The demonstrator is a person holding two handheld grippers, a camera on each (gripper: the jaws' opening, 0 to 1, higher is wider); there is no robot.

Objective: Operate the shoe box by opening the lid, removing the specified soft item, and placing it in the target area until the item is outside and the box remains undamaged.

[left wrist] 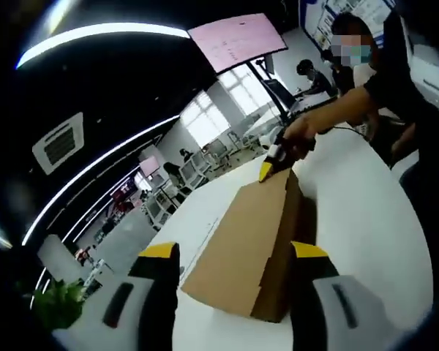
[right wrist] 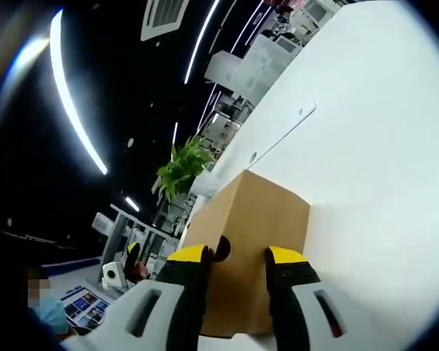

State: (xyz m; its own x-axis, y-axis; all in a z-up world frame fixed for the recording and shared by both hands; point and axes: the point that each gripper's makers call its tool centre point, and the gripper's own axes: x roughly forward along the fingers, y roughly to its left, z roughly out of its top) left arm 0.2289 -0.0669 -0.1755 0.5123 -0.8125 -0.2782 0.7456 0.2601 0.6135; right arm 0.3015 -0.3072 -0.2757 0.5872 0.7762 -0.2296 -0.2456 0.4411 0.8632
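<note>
On the white table (left wrist: 366, 219), a closed cardboard shoe box (left wrist: 241, 248), lid still down, soft item presumably inside and unseen. In the left gripper view, box lying from 6 o'clock up toward 12, near end between the left gripper (left wrist: 234, 252) and its yellow-tipped jaws, spread wide to either side of the box, seemingly not pressing it. At the far end, about 1 o'clock, the right gripper (left wrist: 267, 170) in a person's hand (left wrist: 296, 135), yellow tip touching the box's top edge.

In the right gripper view, same box (right wrist: 252, 241) at 6 o'clock, right gripper (right wrist: 234, 256) held partly apart, tips just at the box's end face; whether pinching the lid lip or only resting against it, hard to tell.

Step in hand, by judgement: raising the lid. Best done steadying the base with the left, catching only the lid lip with the right, lifting slowly and evenly, without crushing the cardboard. Green plant (right wrist: 181, 170) beyond the table edge.
</note>
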